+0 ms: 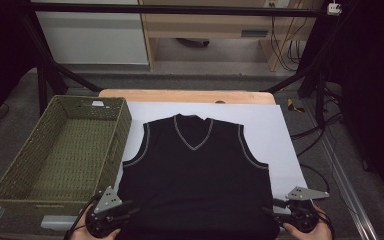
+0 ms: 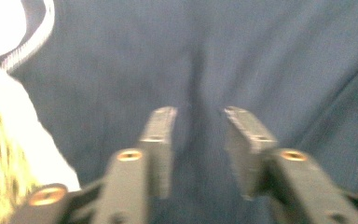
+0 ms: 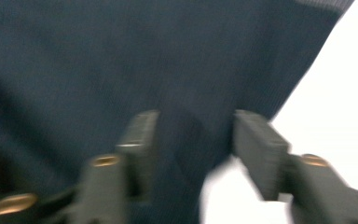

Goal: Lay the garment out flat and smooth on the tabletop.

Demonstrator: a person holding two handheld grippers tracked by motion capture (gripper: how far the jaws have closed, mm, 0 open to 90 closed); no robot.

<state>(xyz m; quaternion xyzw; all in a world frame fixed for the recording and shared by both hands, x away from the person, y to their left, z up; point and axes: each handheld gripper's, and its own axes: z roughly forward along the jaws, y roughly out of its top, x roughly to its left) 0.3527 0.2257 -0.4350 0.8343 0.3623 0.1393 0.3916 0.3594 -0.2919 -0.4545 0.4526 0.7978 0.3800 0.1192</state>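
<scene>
Black sleeveless vest lies flat, front up, V-neck pointing away from both tongs, on a white sheet over the table. Grey-white piping runs along neck and armholes.

Left gripper sits at the vest's near-left hem corner, jaws aimed inward across the cloth. In the left gripper view its jaws stand apart with dark fabric beneath and ahead of them; nothing pinched. One piped armhole edge shows far ahead and to the left of these jaws, with white sheet beside it.

Right gripper sits at the near-right hem corner, also aimed inward. In the right gripper view the jaws are spread; the vest's side edge runs between them, cloth toward one jaw, white sheet under the other. The picture is blurred, so whether a pad brushes the cloth I cannot tell, but no grip shows.

Woven olive basket stands just outside the left gripper, beyond and to its outer side, apart from the vest.
</scene>
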